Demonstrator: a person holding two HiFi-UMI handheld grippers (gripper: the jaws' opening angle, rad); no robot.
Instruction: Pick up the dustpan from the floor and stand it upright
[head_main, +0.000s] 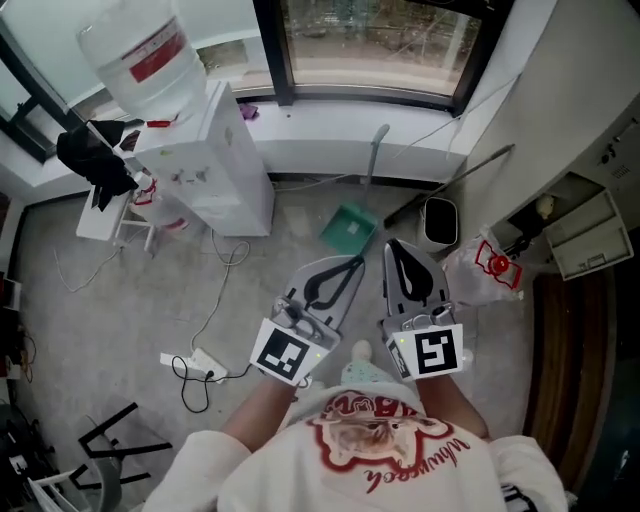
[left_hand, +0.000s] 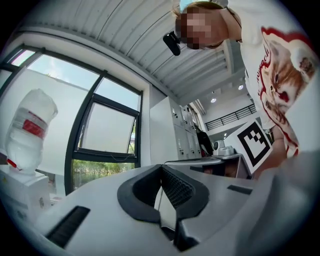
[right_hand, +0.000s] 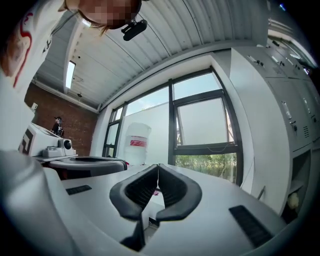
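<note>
The floor (head_main: 120, 290) is grey concrete, running up to a low wall under a wide window (head_main: 380, 45). A white water dispenser (head_main: 215, 165) stands against that wall at the left, with its bottle on top.

The green dustpan (head_main: 348, 228) sits at the foot of the wall just right of the dispenser. Its long grey handle (head_main: 378, 150) rises toward the sill, so it seems to be propped there to stay upright rather than lying flat. A small black bin (head_main: 440, 222) stands beside it, and a dark pole (head_main: 450, 182) slants past that. By this layout the standing-up looks done, or nearly so.

Both tools are held near the person's chest, well apart from the dustpan, side by side and pointing forward roughly level, marker cubes toward the body. The left gripper (head_main: 358, 261) angles slightly inward, and its pads meet at the tip with nothing between them. The right gripper (head_main: 392, 246) is likewise closed tight and empty.
</note>
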